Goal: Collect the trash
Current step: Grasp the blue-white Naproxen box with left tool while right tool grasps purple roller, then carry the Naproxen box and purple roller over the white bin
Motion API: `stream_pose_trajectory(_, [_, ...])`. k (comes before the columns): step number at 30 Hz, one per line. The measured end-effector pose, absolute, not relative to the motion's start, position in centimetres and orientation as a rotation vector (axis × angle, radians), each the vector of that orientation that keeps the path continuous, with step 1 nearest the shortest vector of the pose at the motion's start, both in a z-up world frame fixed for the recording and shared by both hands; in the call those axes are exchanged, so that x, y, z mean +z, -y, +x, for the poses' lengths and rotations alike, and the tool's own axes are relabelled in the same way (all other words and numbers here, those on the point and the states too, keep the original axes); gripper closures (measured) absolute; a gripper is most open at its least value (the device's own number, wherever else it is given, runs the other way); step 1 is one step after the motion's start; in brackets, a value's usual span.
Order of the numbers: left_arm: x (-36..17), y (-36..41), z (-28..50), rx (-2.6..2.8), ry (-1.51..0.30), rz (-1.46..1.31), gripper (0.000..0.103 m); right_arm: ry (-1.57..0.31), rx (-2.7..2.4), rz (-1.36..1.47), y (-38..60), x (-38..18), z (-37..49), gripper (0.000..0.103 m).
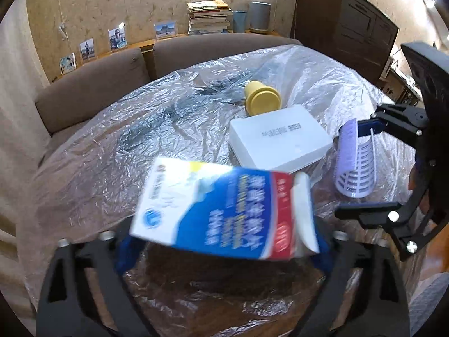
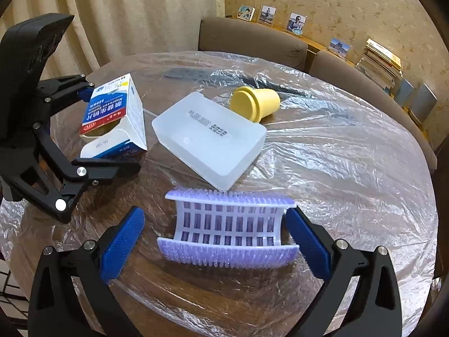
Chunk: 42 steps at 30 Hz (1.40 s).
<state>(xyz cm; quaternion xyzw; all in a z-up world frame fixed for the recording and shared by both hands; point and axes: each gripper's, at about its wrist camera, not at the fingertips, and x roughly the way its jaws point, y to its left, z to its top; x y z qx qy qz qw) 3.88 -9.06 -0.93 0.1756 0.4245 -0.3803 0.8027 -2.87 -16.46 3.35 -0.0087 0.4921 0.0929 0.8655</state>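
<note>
Left tongs (image 1: 221,241) wide, carton (image 1: 224,210) between pads; we cannot tell if gripped. Right tongs (image 2: 216,241) wide, one pad touching roller (image 2: 228,230). Both lie near white box (image 2: 209,140) on counter (image 2: 350,168). Step: grasping. Next: close both.

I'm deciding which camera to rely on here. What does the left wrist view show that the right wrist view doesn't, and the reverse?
Only the left wrist view: a dark wooden cabinet at the far right, and the left claw from behind, with the medicine box between its fingers.

Only the right wrist view: curtains at the left, and the right claw from behind, open, astride the purple curler.

Both: the white plastic box, yellow cup, plastic-covered table, book stack and photos.
</note>
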Motion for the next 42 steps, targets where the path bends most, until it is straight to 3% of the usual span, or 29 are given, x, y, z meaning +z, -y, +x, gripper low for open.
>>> stream_pose_trajectory(4, [-0.8, 8.6, 3.6, -0.799, -0.912, 0.346, 0.019, -1.01, 0.181, -0.018, 16.8, 3.6, -3.4, 0.02])
stream_pose_trajectory(6, [-0.6, 8.4, 3.3, -0.776, -0.906, 0.345, 0.02, -1.001, 0.168, -0.019, 16.9, 3.8, -3.6, 0.032])
stream_pose_trajectory(42, [2.5, 6.8, -10.3, -0.574, -0.863, 0.151, 0.02, -0.925, 0.247, 0.154, 19.0, 7.3, -11.9, 0.032])
